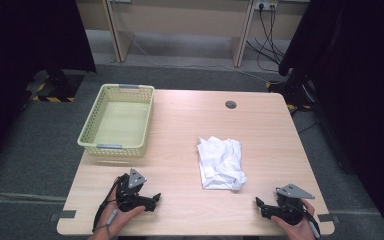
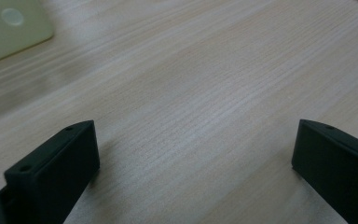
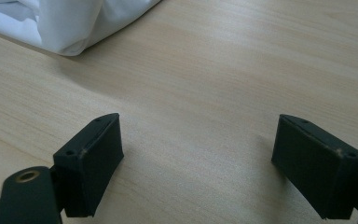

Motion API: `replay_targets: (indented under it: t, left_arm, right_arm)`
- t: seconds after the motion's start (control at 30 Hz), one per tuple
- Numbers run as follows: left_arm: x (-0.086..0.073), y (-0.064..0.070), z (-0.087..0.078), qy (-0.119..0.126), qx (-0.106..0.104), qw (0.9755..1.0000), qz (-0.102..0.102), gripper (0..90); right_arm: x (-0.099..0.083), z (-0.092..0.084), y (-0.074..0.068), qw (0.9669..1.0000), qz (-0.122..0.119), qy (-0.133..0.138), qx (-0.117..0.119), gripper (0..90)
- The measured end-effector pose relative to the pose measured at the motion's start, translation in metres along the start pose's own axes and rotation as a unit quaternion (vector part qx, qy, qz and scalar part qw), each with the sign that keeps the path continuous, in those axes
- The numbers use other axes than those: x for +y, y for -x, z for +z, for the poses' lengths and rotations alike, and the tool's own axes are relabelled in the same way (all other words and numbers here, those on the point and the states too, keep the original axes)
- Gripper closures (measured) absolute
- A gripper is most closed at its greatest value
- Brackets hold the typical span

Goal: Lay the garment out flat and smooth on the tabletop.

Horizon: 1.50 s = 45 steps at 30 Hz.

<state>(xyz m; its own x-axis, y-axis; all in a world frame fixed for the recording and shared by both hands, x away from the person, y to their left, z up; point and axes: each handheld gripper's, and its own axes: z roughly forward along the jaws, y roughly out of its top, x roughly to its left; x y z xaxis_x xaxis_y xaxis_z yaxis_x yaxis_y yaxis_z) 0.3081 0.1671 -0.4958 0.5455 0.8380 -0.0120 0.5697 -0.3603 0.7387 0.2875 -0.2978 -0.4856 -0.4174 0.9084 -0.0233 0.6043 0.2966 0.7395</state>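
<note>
A crumpled white cloth [image 1: 221, 163] lies on the wooden table [image 1: 190, 125], right of centre; its edge [image 3: 70, 23] shows at the top left of the right gripper view. A pale yellow plastic basket [image 1: 118, 120] stands empty at the table's far left, and a corner of it [image 2: 9, 32] appears in the left gripper view. My left gripper [image 1: 156, 199] rests near the front left edge, jaws wide apart [image 2: 193, 158] over bare wood. My right gripper [image 1: 259, 206] sits at the front right, open [image 3: 198, 154], a short way from the cloth.
A round cable hole [image 1: 231, 104] is set in the table's far side. Beyond the table stand desk legs and hanging cables [image 1: 267, 35]; dark curtains flank both sides. Grey carpet surrounds the table.
</note>
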Motion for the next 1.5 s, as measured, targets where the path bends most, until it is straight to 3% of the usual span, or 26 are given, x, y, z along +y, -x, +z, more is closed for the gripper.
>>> replay_targets:
  t: [0.77, 1.0, 1.2, 1.5]
  left_arm:
    - [0.000, 0.000, 0.000, 0.000, 0.000, 1.0000, 0.000, 0.0]
    - [0.000, 0.000, 0.000, 0.000, 0.000, 1.0000, 0.000, 0.0]
    - [0.000, 0.000, 0.000, 0.000, 0.000, 1.0000, 0.000, 0.0]
    - [0.000, 0.000, 0.000, 0.000, 0.000, 1.0000, 0.000, 0.0]
  right_arm:
    - [0.003, 0.002, -0.002, 1.0000, 0.003, -0.008, 0.001, 13.9]
    - [0.007, 0.000, -0.002, 0.9995, 0.027, -0.005, 0.018, 15.9]
    - [0.014, -0.002, -0.008, 0.9998, 0.012, 0.003, 0.017, 16.2]
    - [0.032, -0.004, -0.022, 0.9992, -0.008, 0.017, 0.036, 17.0]
